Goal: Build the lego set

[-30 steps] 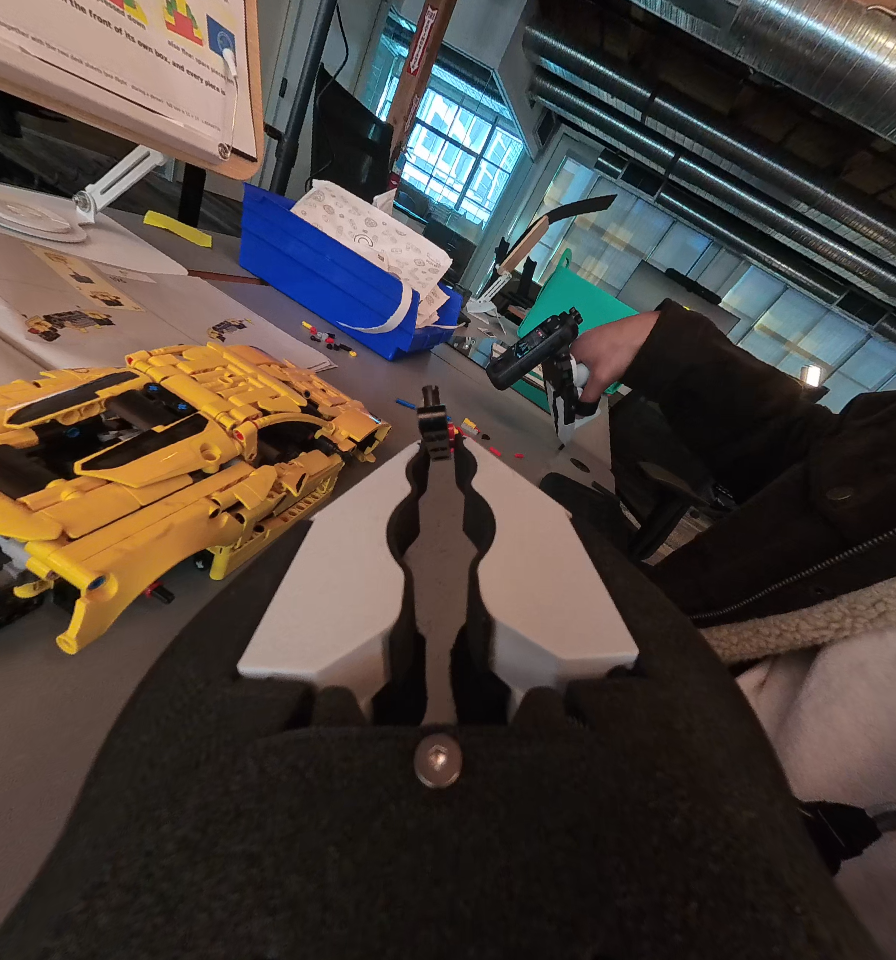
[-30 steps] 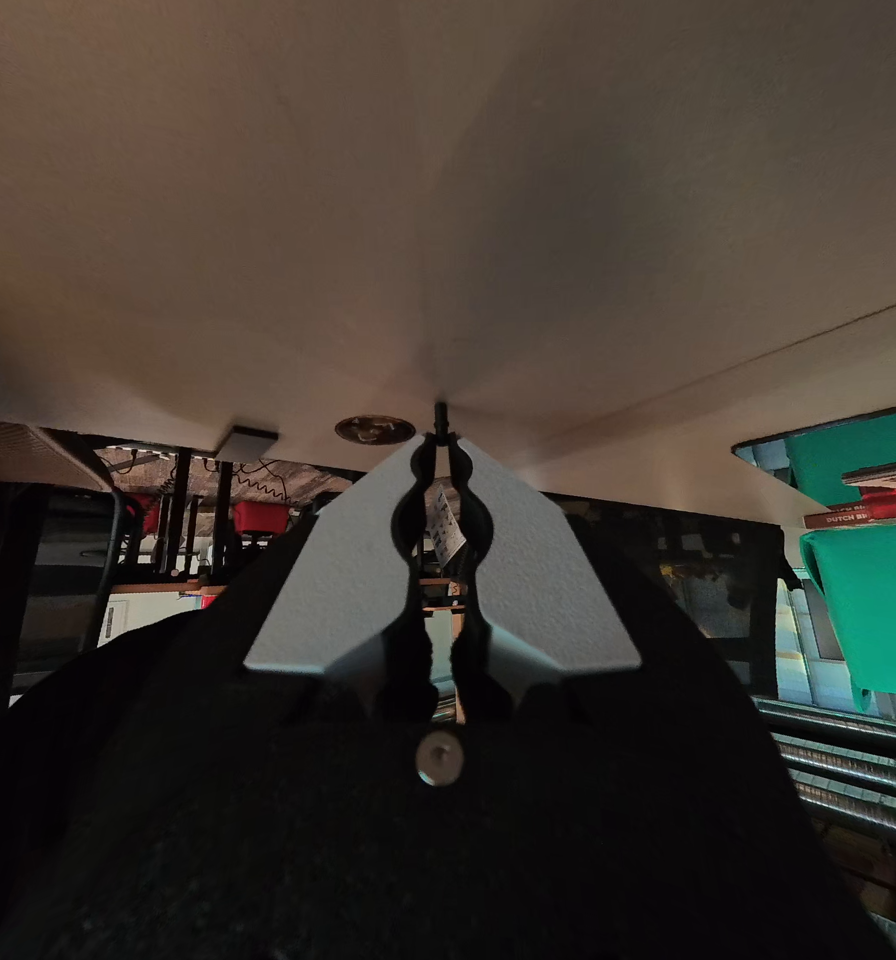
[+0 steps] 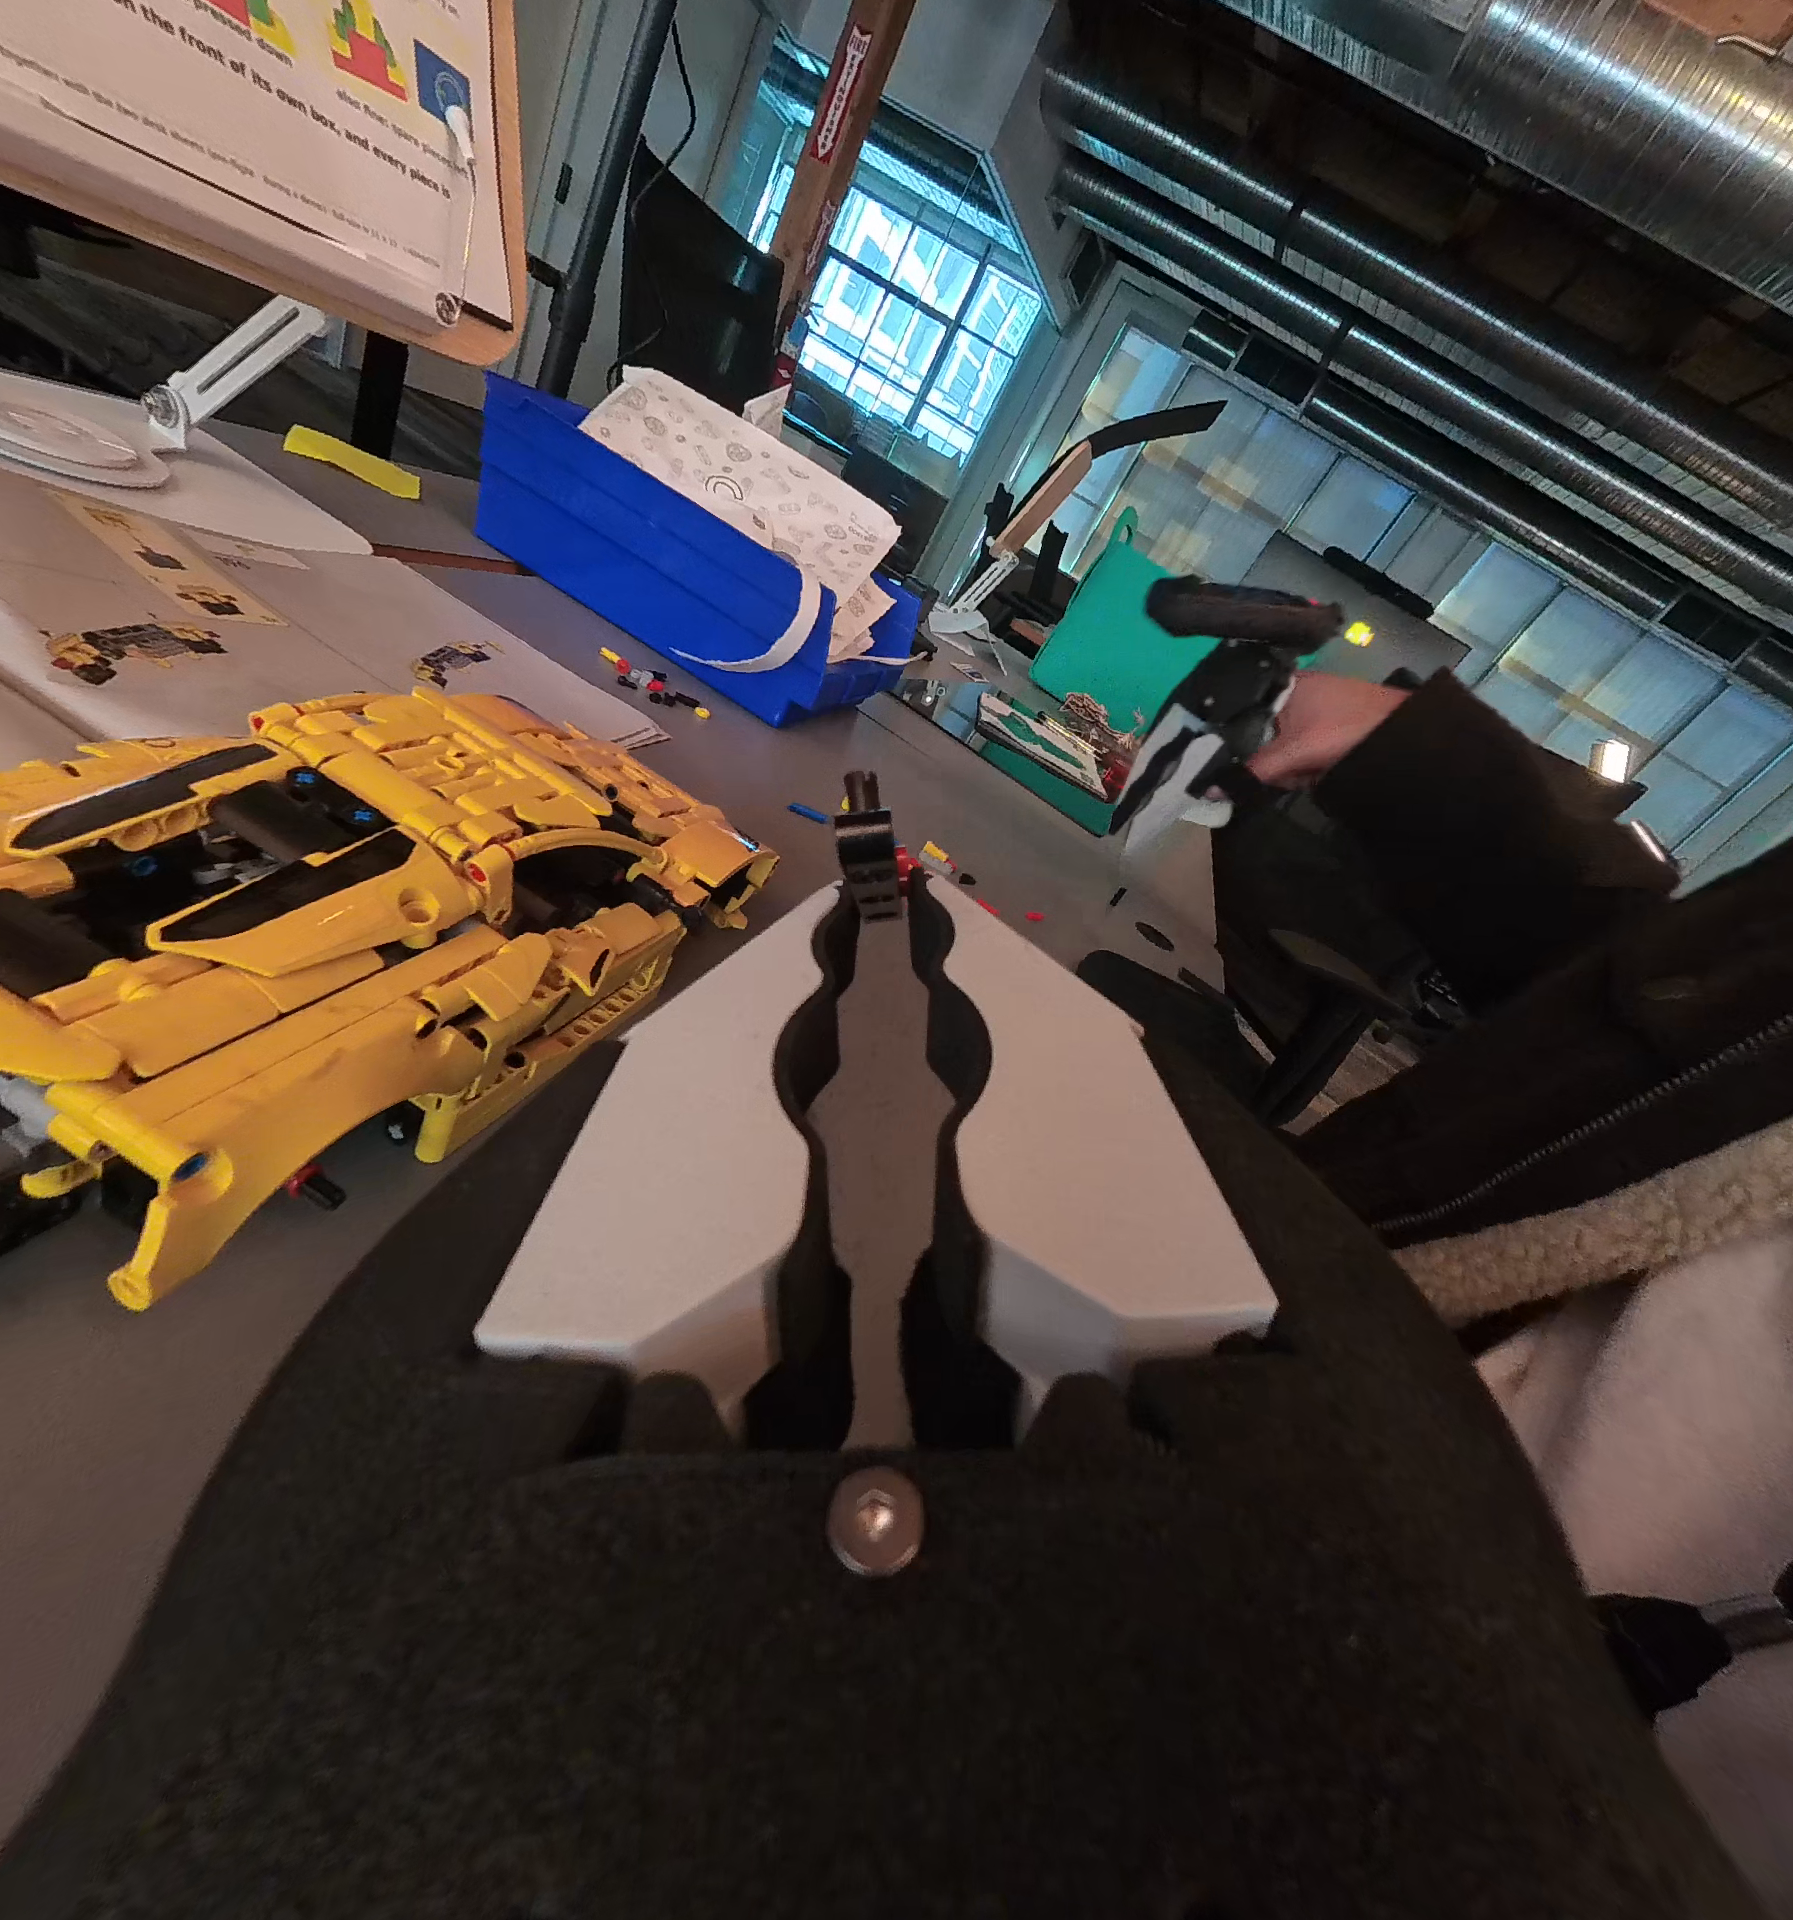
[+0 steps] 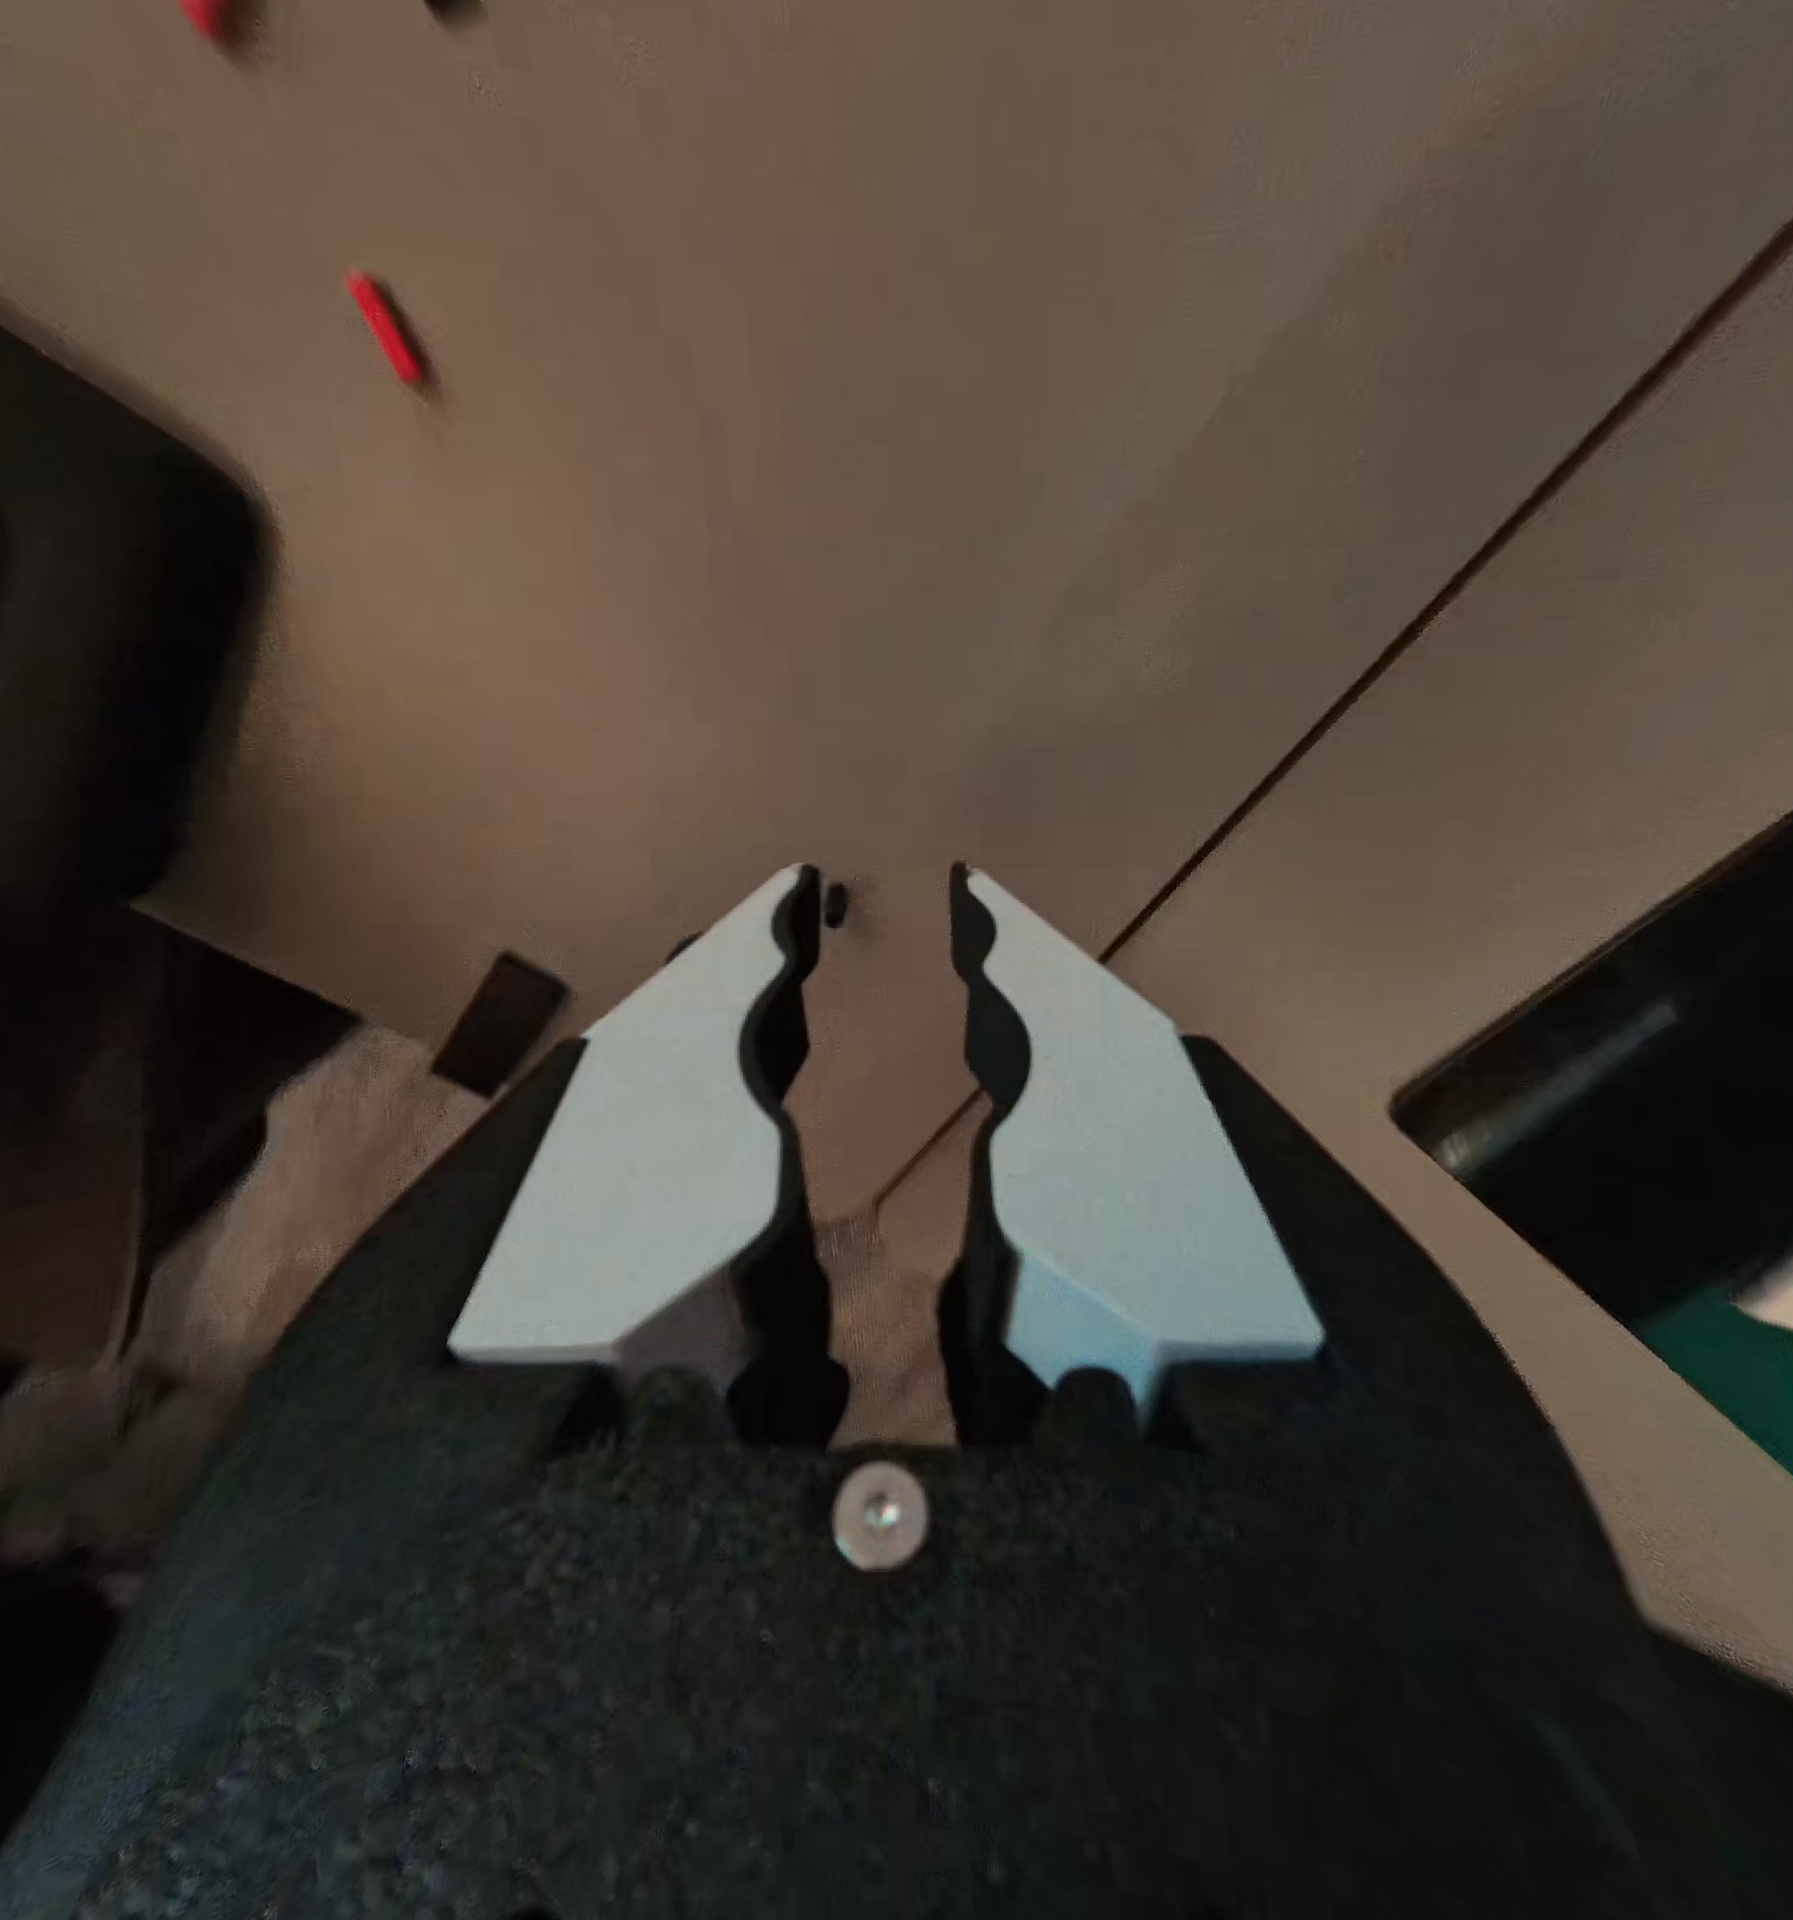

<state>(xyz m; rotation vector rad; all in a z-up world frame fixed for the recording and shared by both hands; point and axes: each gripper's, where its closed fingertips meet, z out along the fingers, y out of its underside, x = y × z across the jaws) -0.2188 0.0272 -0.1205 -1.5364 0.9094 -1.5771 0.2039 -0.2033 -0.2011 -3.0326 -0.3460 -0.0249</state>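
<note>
The yellow lego car [image 3: 300, 935] lies on the grey table [image 3: 61, 1434] at the left. My left gripper [image 3: 868, 883] is shut on a small black lego piece [image 3: 864, 857], held above the table to the right of the car's nose. My right gripper [image 4: 881, 883] is open and points down at the table top [image 4: 871, 468]. A tiny black pin [image 4: 836, 906] sits just by its left fingertip; I cannot tell whether it touches. The right gripper also shows in the left wrist view [image 3: 1152, 810], held by a hand near the table's right edge.
A blue bin [image 3: 653, 561] holding patterned paper stands behind the car. Instruction sheets [image 3: 144, 623] lie at the far left. Small loose pieces [image 3: 653, 681] dot the table. A red piece [image 4: 388, 327] lies ahead of the right gripper. A seam [image 4: 1391, 644] crosses the table top.
My right gripper has opened, letting go of the small black pin, and has swung to face the table top. My left gripper keeps its black piece and has barely moved.
</note>
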